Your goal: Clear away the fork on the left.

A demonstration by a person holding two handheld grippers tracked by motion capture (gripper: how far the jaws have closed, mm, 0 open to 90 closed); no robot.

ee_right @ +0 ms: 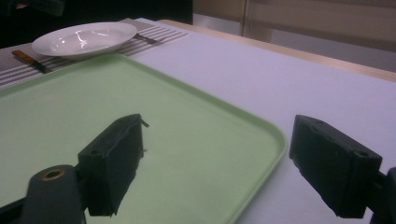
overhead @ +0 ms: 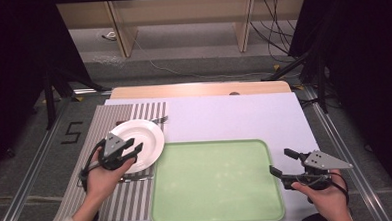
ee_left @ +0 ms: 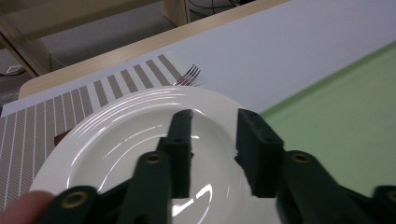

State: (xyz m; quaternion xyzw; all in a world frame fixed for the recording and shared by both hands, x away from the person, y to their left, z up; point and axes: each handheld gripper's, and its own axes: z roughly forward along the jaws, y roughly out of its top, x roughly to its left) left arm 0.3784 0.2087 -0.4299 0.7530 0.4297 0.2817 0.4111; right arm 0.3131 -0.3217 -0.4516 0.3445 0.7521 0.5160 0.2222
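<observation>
One white plate [overhead: 141, 135], one green tray [overhead: 217, 182], one striped placemat [overhead: 122, 194], one fork [ee_left: 187, 75], one knife [ee_right: 28, 60].

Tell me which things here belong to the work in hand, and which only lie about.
In use:
- white plate, under the left gripper
- green tray, whose right rim sits between the open jaws of the right gripper

Lying about:
- fork beyond the plate
- knife beside the plate
- striped placemat

White plate [overhead: 141, 135] sat on striped placemat [overhead: 92, 195], just left of green tray [overhead: 214, 182]. Left gripper [overhead: 134, 147] hovered over the plate's near rim, jaws parted, nothing between them. Right gripper [overhead: 281, 160] sat just right of the tray, jaws wide apart, empty. Fork [overhead: 160, 120] poked out beyond the plate.
</observation>
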